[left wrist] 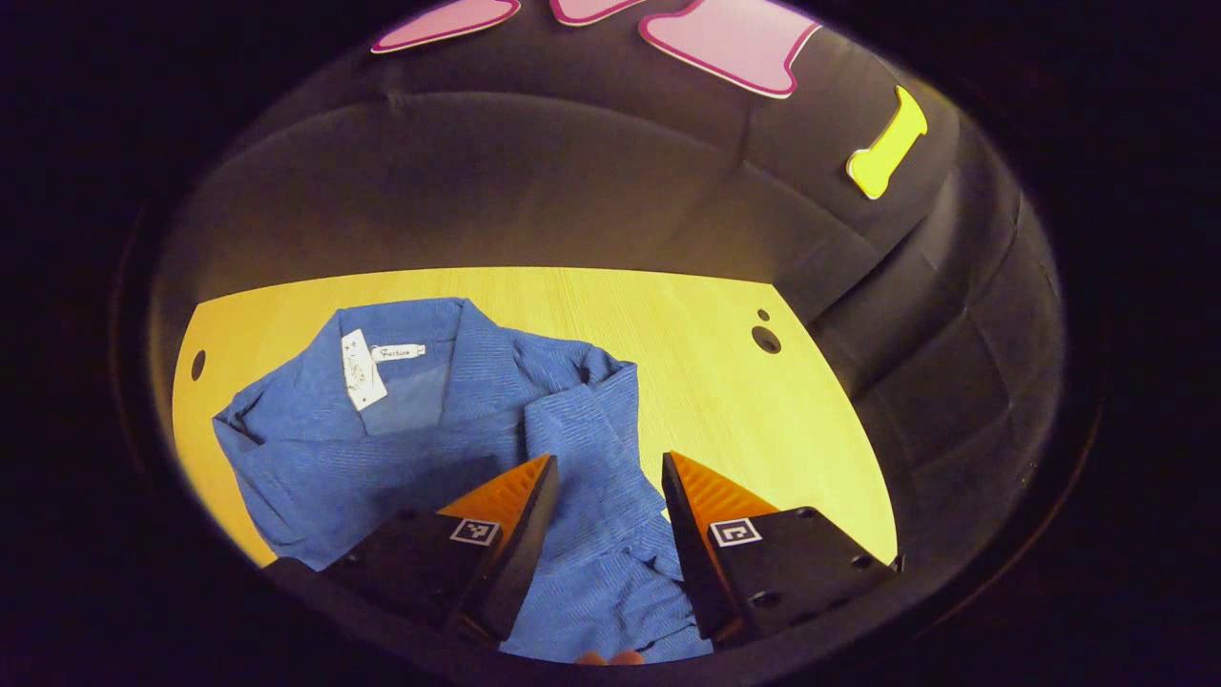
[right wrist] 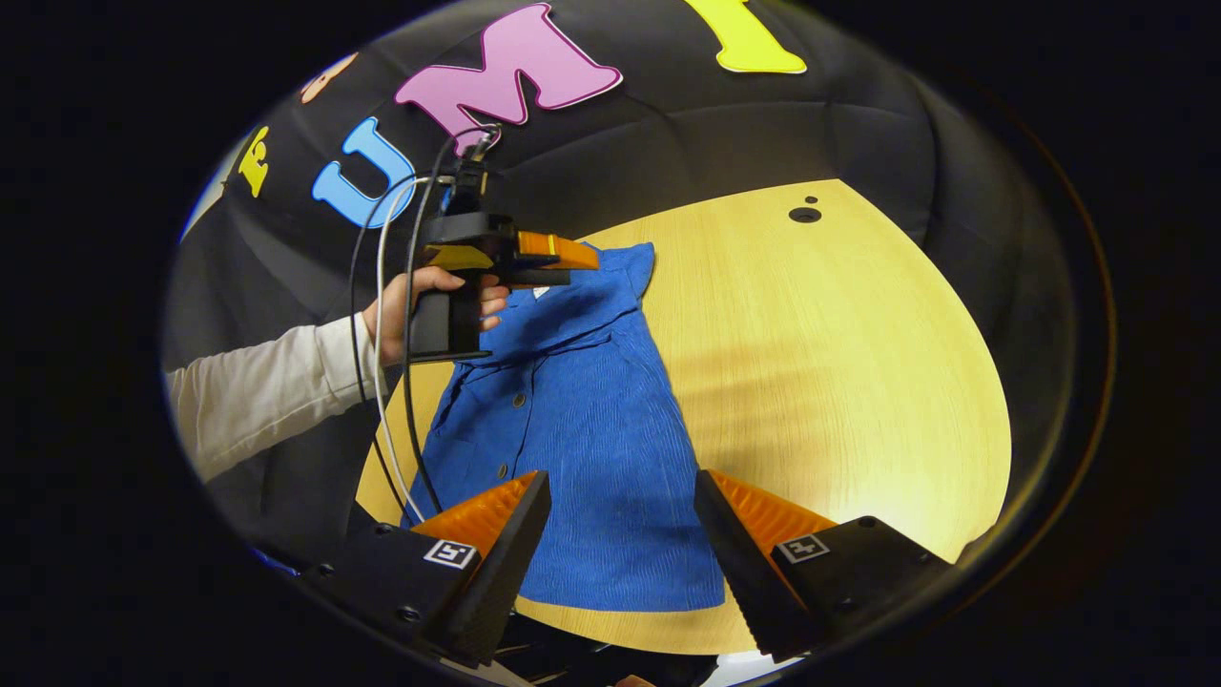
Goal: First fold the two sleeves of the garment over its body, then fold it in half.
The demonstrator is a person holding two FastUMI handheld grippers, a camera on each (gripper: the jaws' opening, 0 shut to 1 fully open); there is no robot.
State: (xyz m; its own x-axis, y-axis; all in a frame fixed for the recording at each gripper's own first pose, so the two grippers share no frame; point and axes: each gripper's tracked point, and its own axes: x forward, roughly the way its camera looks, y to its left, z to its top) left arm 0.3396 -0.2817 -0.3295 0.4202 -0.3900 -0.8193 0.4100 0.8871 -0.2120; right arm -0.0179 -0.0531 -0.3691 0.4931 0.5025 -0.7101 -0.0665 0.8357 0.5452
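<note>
Blue shirt [right wrist: 582, 448] flat on wooden table [right wrist: 858, 382], hem toward near edge, collar [left wrist: 458, 329] toward far wall. Wide bare tabletop on one side of shirt in right gripper view, out to rounded edge; two dark holes [right wrist: 804, 212] near far corner. Opposite side tight: shirt close to table edge, dark booth wall right behind. In left gripper view, one sleeve [left wrist: 582, 429] folded in over body; white tags [left wrist: 362, 367] at inside neck, print too small to read.

Hem partly cut off by own fingers in both views. Other sleeve hard to make out, bunched near left edge of left gripper view. Front placket buttons [right wrist: 520, 402] partly covered by cables [right wrist: 386, 382].

Left gripper [left wrist: 601, 477]: jaws well apart, above sleeve fold, contact with cloth unclear, nothing held. Same gripper visible farther off in right gripper view, held by hand [right wrist: 420, 305] in white sleeve [right wrist: 258, 391], over collar end. Right gripper [right wrist: 620, 496]: jaws wide, above hem end, nothing between them.
</note>
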